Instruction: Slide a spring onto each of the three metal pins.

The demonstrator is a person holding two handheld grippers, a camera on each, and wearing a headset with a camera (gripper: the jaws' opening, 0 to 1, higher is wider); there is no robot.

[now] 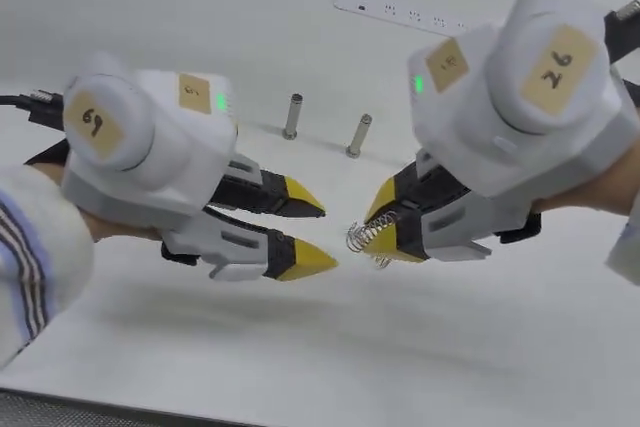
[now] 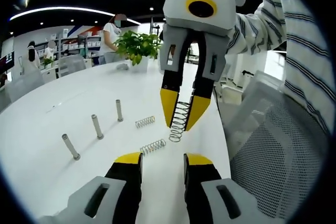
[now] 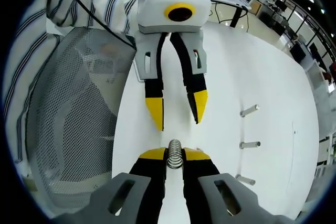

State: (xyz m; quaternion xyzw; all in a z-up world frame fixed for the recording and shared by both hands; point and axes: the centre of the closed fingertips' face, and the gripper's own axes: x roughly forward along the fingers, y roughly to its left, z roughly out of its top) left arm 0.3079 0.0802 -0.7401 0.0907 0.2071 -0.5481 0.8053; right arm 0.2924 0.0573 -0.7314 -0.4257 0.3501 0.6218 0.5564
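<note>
- Risk 1: the held spring (image 1: pixel 366 235) is pinched across its coils near one end, w/ most of its length free. Too hard a squeeze likely kinks it; too light, and it may pop out & roll across the table (image 1: pixel 300 357).
- Risk 2: the spring's axis does not line up w/ the upright pins (image 2: pixel 97 126). Unless its bore is turned to point down, the coil end prob. catches a pin top. Cannot tell whether the pins are fixed, so a knock might topple one.
- Risk 3: the two grippers sit tip to tip. In a hand-over the spring could drop if one side lets go before the other has it.
- Right gripper (image 1: pixel 385 227): jaws narrow, gap approx. the spring's width, clamped on the spring. The spring appears clear of the table.
- Left gripper (image 1: pixel 315 229): jaws moderately apart, holding & touching nothing. Its tips face the held spring, near but apart.
- Task items: three pins stand in a row on the table beyond the grippers, all bare. Two loose springs (image 2: pixel 153 146) lie flat betw. the pins & the left gripper (left gripper view).
- Progress (est.): no pin loaded yet.
</note>
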